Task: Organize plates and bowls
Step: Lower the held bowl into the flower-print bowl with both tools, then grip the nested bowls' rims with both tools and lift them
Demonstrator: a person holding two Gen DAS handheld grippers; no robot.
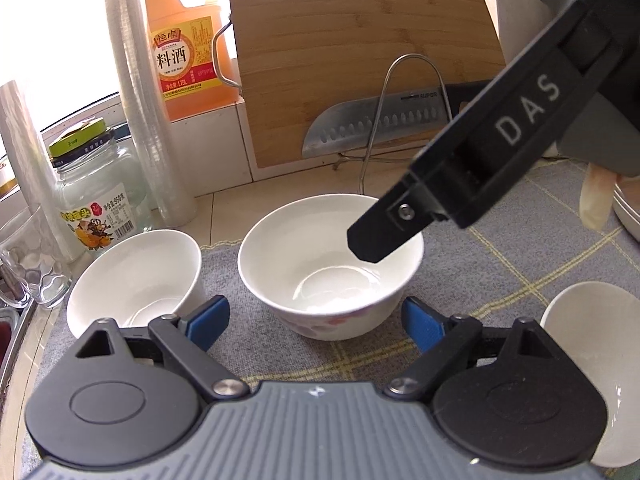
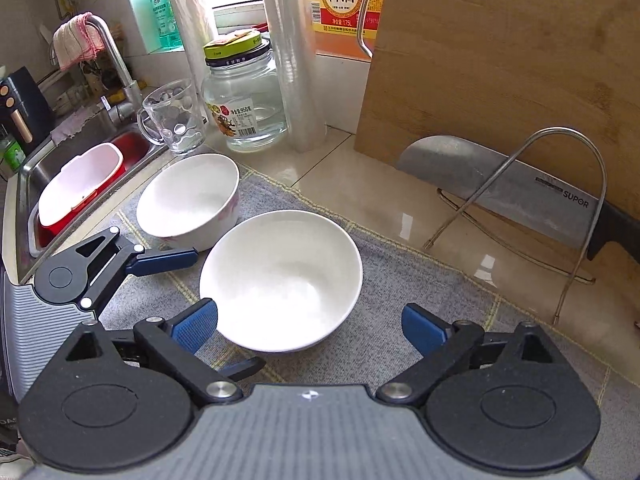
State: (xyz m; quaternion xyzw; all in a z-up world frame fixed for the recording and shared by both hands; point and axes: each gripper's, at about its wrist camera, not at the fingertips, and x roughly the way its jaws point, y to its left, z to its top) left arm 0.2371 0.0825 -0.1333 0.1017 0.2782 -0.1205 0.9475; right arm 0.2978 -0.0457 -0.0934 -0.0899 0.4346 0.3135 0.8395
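Left gripper [image 1: 316,320] is hovering just before the middle bowl [image 1: 328,268], sitting on the mat [image 1: 500,264]. Another bowl [image 1: 136,280] is lying to its left, a third bowl [image 1: 592,360] to its right. Jar [image 1: 96,196] and bottle [image 1: 184,44] are standing behind left; board [image 1: 360,52] with knife [image 1: 376,124] is leaning behind. Right gripper [image 2: 310,326] is hanging over the middle bowl's near side; sink [image 2: 24,184] is lying far left.

- Left gripper [image 1: 316,320]: jaws wide apart, blue pads clear of everything, tilted downward.
- Right gripper [image 2: 310,326]: jaws spread, nothing pressed between its pads, pitched steeply down.
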